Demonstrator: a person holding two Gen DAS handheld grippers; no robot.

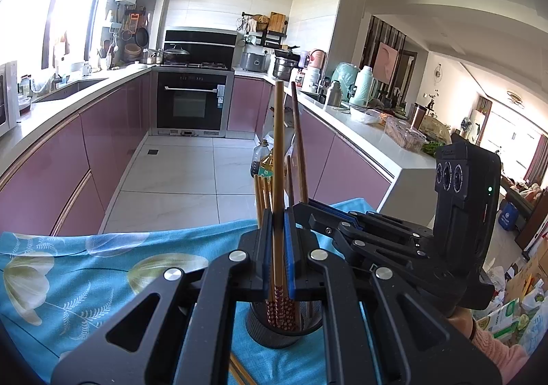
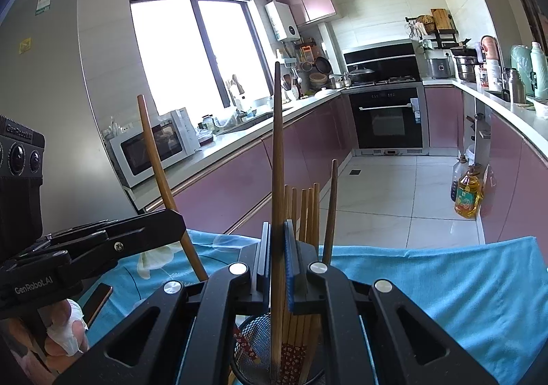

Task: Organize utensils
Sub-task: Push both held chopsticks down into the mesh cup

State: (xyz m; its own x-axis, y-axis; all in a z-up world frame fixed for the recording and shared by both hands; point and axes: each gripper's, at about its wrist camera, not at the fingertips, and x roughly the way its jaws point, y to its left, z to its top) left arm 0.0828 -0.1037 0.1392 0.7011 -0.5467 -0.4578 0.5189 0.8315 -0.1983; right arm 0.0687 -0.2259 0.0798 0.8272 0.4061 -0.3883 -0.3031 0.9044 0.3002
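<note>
step: I am lowering two chopsticks into the holder [image 2: 277, 350]; judging it best to keep each upright, let the tip reach the bottom, then loosen slowly

left gripper [image 1: 279, 244]: clenched on a light chopstick [image 1: 279, 152], pinched low on its shaft between my blue pads

right gripper [image 2: 277, 258]: clenched on a darker chopstick [image 2: 277, 145], likewise

holder: standing on the blue cloth [image 2: 445, 282], directly under both grips, well in from the cloth's far edge; more chopsticks [image 2: 304, 210] already inside
</note>
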